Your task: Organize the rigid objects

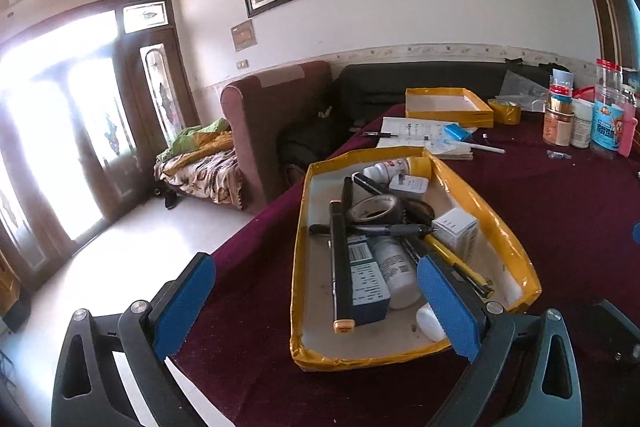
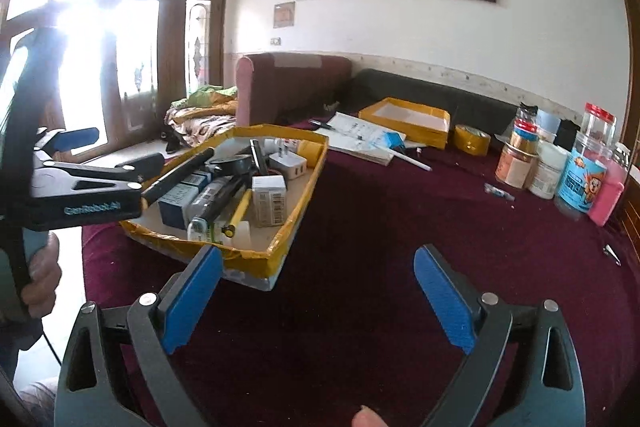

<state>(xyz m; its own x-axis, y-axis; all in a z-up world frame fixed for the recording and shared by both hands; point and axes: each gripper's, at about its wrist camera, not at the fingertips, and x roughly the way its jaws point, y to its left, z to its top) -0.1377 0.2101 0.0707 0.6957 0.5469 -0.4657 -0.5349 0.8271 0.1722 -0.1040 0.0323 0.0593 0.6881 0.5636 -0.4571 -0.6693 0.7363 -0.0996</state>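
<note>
A yellow-taped cardboard tray (image 1: 486, 211) sits on the maroon tablecloth, full of rigid items: a long black marker (image 1: 340, 267), a tape roll (image 1: 374, 207), pens, a white bottle (image 1: 396, 275), small boxes and a white charger (image 1: 408, 183). My left gripper (image 1: 316, 301) is open and empty just above the tray's near end. The same tray (image 2: 298, 223) shows left of centre in the right wrist view. My right gripper (image 2: 318, 301) is open and empty over bare cloth, right of the tray's near corner. The left gripper (image 2: 80, 151) shows at the left there.
A second, empty yellow tray (image 2: 404, 125) stands at the back with papers (image 2: 356, 137), a blue box (image 2: 392, 139), a white pen (image 2: 412, 159) and a yellow tape roll (image 2: 472, 139). Jars and bottles (image 2: 576, 179) crowd the right edge. The table's left edge drops to the floor.
</note>
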